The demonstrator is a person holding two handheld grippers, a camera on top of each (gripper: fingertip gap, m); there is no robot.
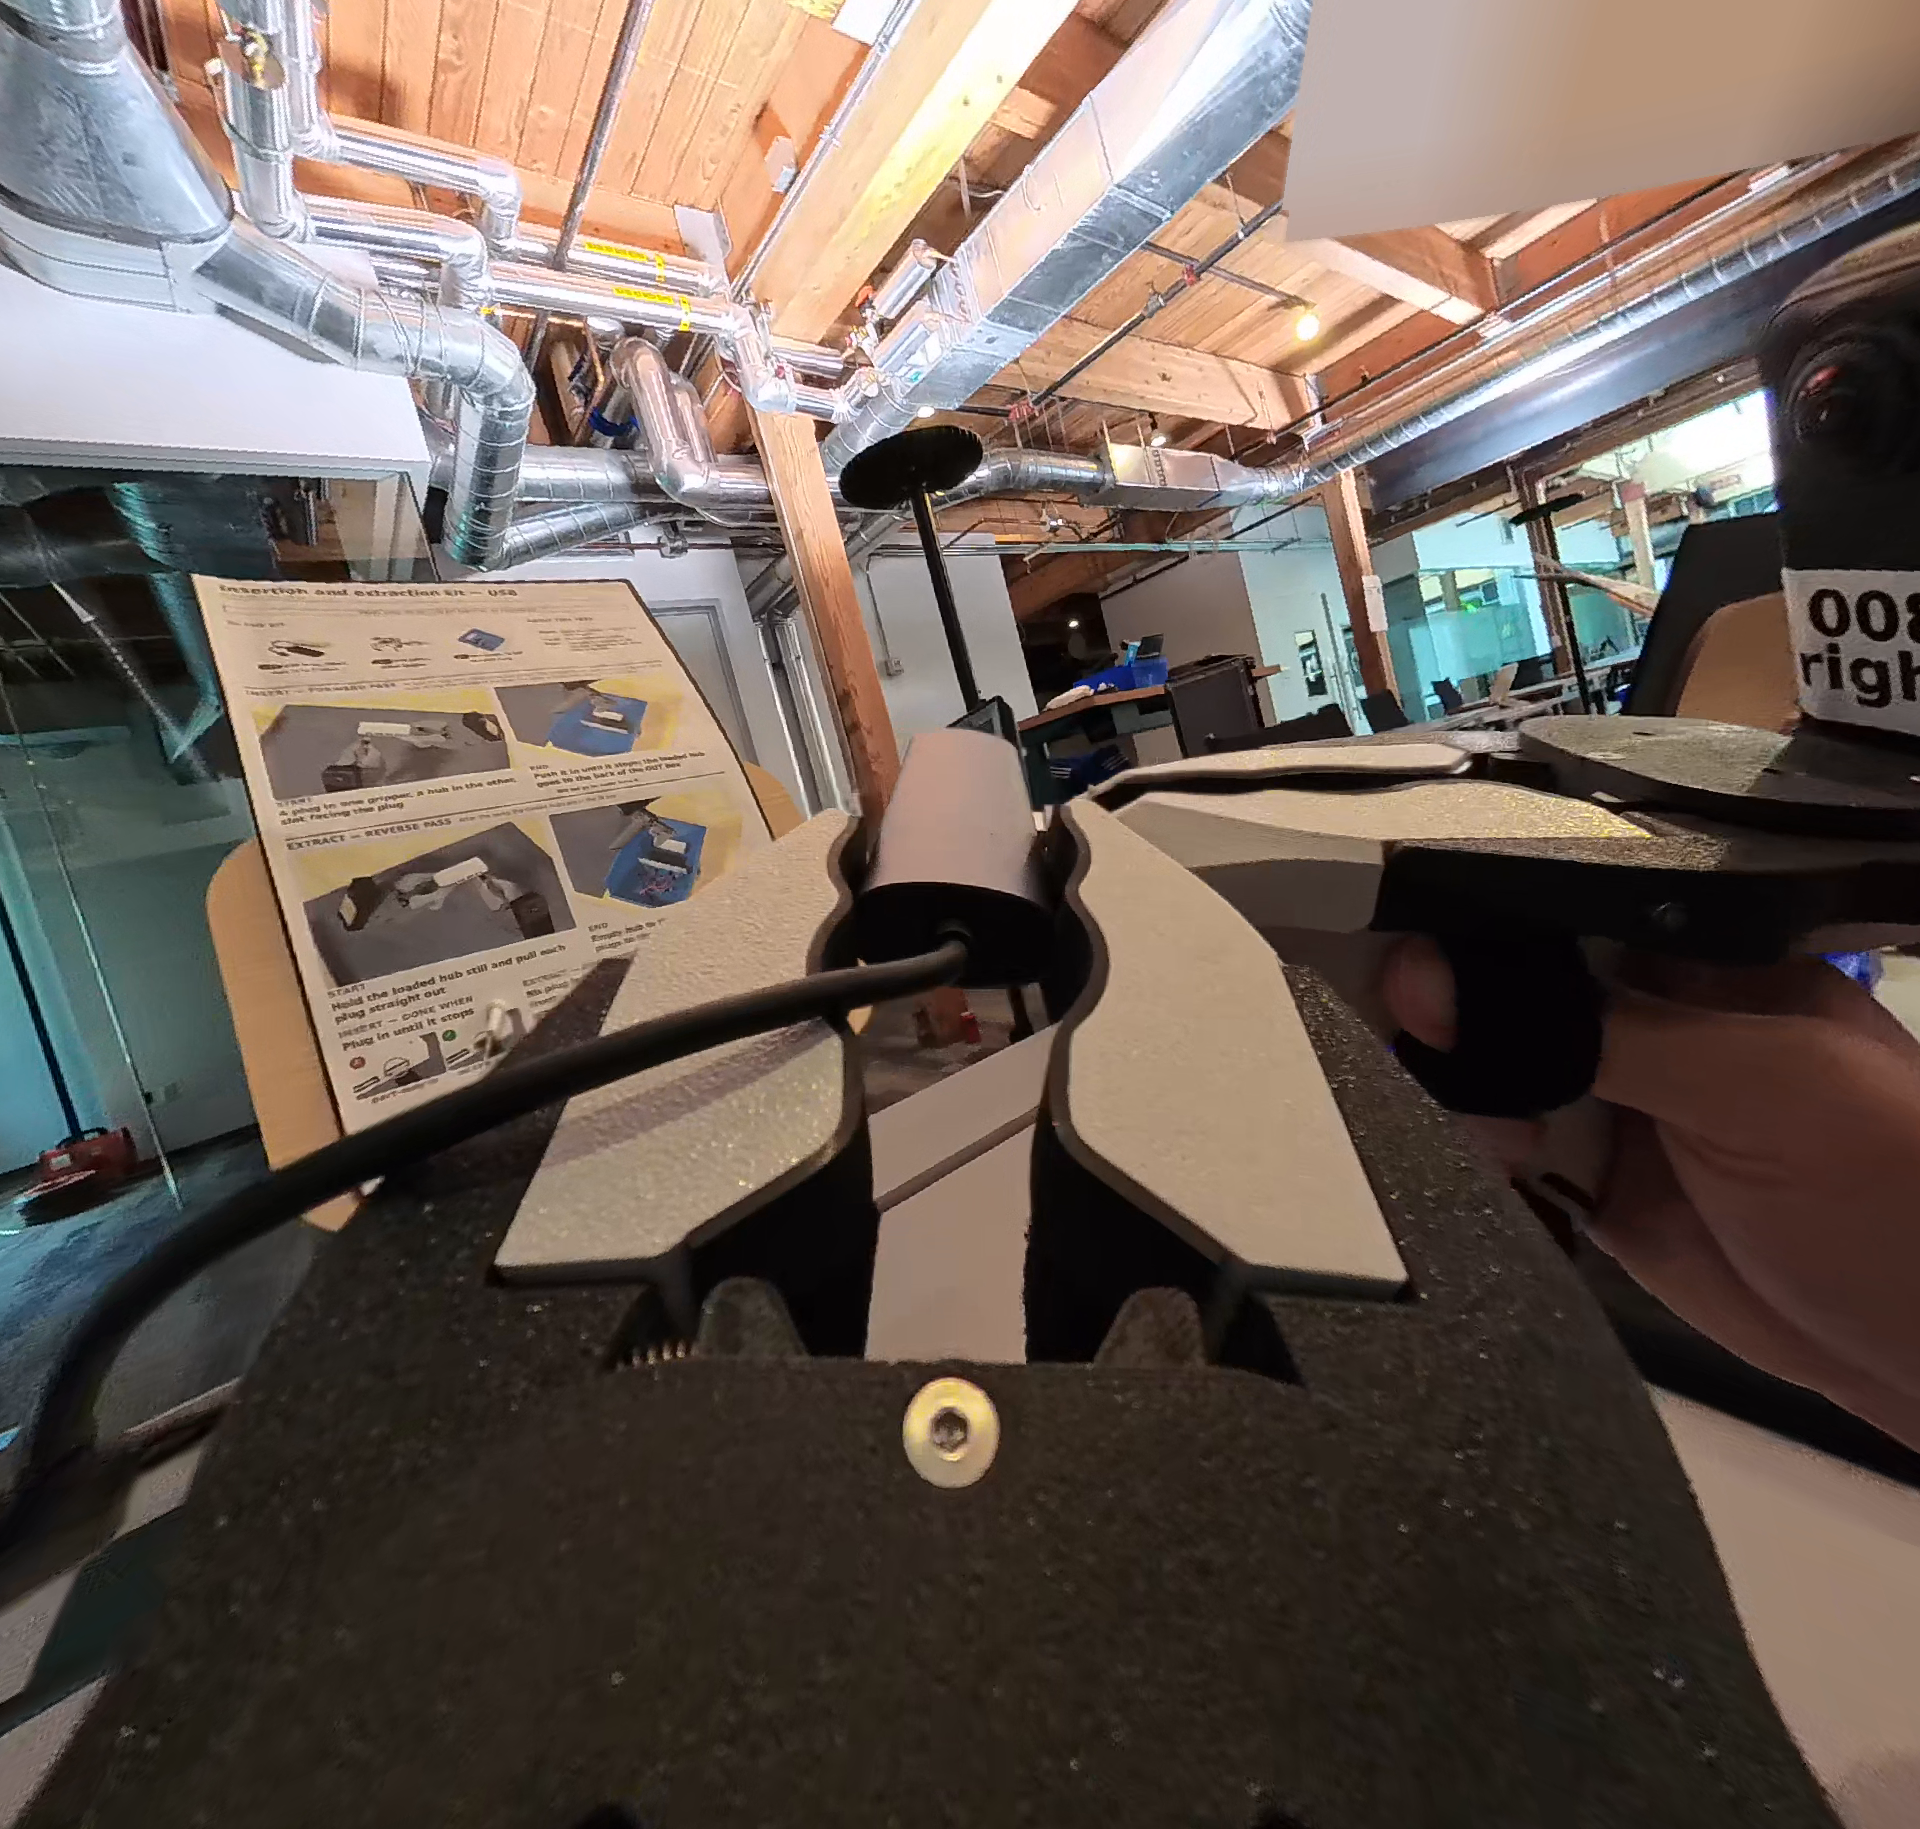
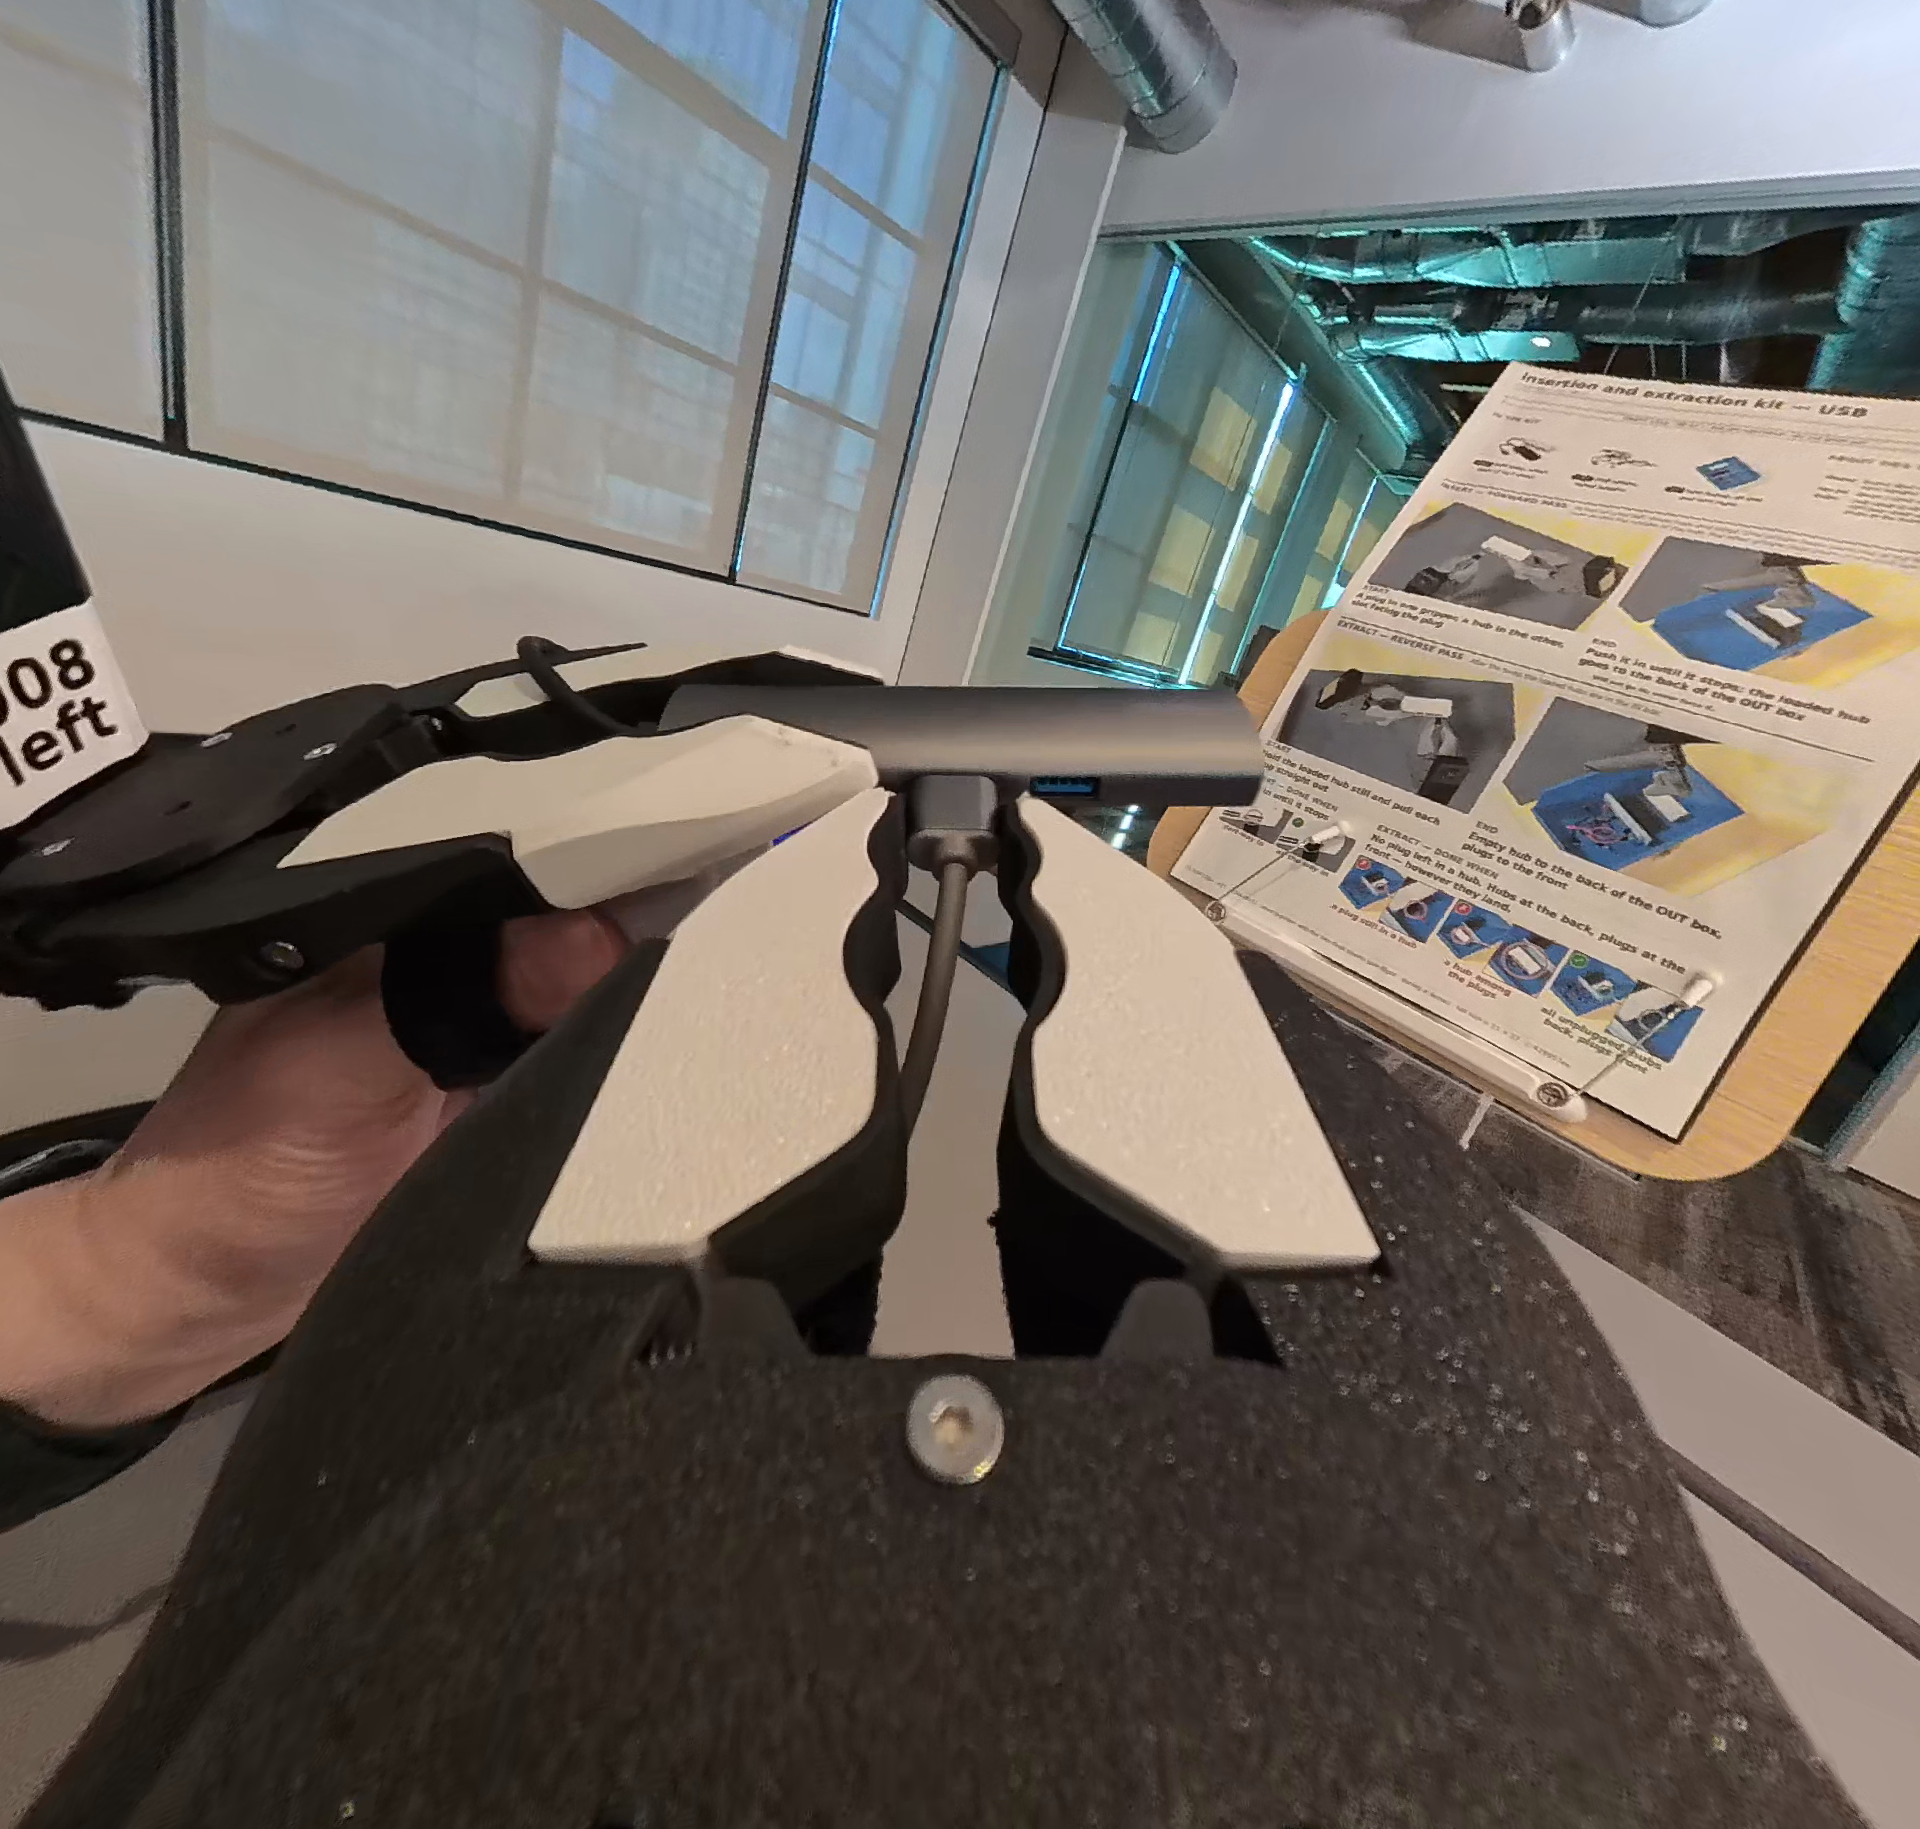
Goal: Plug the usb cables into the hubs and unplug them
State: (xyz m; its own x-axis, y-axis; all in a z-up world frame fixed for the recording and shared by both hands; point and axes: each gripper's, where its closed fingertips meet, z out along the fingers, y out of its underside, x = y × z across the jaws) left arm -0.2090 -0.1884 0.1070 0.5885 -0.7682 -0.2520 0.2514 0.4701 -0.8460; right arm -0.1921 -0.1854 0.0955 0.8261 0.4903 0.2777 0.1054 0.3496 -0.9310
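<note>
- Grey metal hub (image 2: 1060, 735) sits crosswise at the tips of the right tool (image 2: 954, 823); it is a slim bar, lying roughly level, its right end free in the air
- Left tool (image 1: 956, 880) is clamped on the near end of the hub (image 1: 961, 823), its two pale fingers (image 1: 727, 958) pressed against the hub's sides; in the left wrist view the hub points away from the camera
- Black cable (image 1: 436, 1093) leaves the hub's near end and curves off to the left and down past the tool's body
- Right tool is closed on a grey plug (image 2: 951, 813), one finger on each side of it; the plug stands at a right angle to the hub and its front end is in the hub's near side
- Grey cord (image 2: 930, 990) runs back from the plug between the right tool's fingers (image 2: 748, 1031)
- Blue port (image 2: 1070, 784) shows on the hub just right of the plug
- Left tool (image 2: 862, 761) comes in from the left in the right wrist view, with a hand (image 2: 260, 1156) gripping its black handle
- Right tool (image 1: 1091, 803) comes in from the right in the left wrist view, with a hand (image 1: 1745, 1177) under it
- Printed instruction sheet (image 2: 1558, 740) stands on a wooden board (image 2: 1714, 1104) far right; the same sheet (image 1: 468, 813) shows far left in the left wrist view
- Both tools are held up in the air; silver ducts (image 1: 312, 252) and wooden ceiling beams (image 1: 935, 117) fill the background above
</note>
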